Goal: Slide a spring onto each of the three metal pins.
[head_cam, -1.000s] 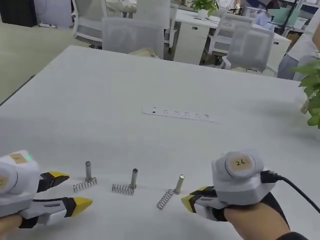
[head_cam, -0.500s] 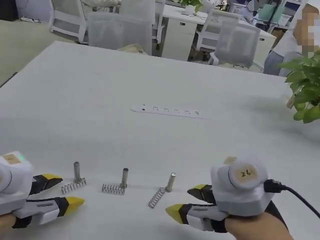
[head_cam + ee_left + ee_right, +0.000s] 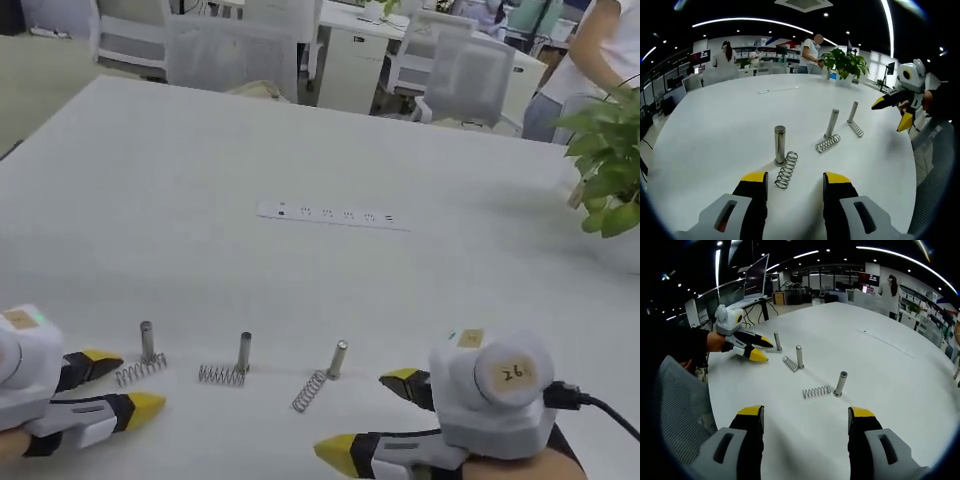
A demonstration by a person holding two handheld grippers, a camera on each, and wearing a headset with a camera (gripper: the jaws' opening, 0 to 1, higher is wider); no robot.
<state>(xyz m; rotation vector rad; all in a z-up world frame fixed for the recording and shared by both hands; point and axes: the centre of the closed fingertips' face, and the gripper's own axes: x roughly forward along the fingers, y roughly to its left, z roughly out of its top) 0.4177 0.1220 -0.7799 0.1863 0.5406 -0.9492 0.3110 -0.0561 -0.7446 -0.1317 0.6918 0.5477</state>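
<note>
Right gripper view shows a monitor [image 3: 757, 277] behind the left tongs [image 3: 764, 350].

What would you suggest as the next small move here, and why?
Probably ease the left gripper forward and close on the spring lying just ahead, in line with the gap between its open jaws. That spring lies flat on the table beside its upright pin, not on it, and the gripper holds nothing.

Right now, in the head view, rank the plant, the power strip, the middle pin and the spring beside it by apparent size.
1. plant, though the frame edge cuts it off.
2. power strip, longer than the plant but thin.
3. middle pin and spring: they look about alike, so unranked.
</note>
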